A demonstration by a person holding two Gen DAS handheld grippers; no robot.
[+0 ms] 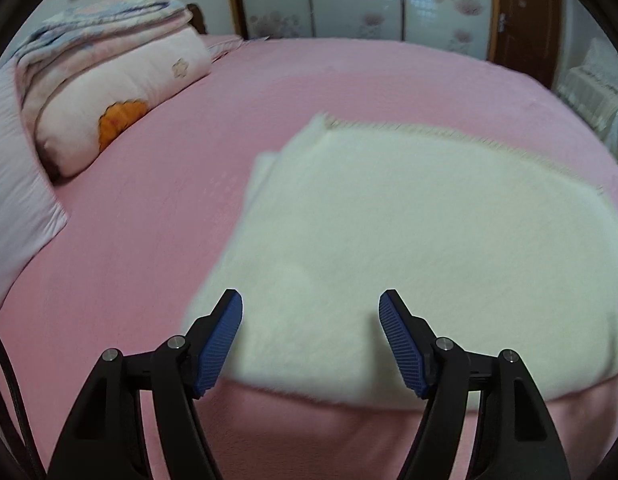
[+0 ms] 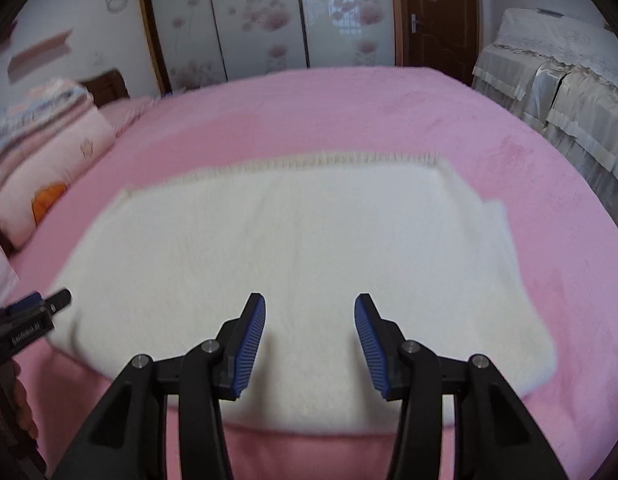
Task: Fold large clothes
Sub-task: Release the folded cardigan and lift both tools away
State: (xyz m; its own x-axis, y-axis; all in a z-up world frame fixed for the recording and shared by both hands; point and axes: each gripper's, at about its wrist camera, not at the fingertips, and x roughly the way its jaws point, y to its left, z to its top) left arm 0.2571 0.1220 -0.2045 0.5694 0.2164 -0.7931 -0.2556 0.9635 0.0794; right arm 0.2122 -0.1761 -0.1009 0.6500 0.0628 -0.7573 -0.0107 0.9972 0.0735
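Blue-padded fingers [image 1: 223,344] of the left tool [image 1: 311,304] stand wide apart, with nothing between them, above the near edge of the white garment [image 1: 409,220]. Right tool [image 2: 309,312]: jaws moderately apart, likewise empty, over the same near edge. White garment lies folded flat in a broad rectangle at mid-bed on the pink bed cover [image 1: 149,220], fringed far edge [image 2: 309,160] toward the wardrobe doors [image 2: 269,20]. Stacked quilts [image 1: 109,80] lie at the bed's left end. Both views are blurred.
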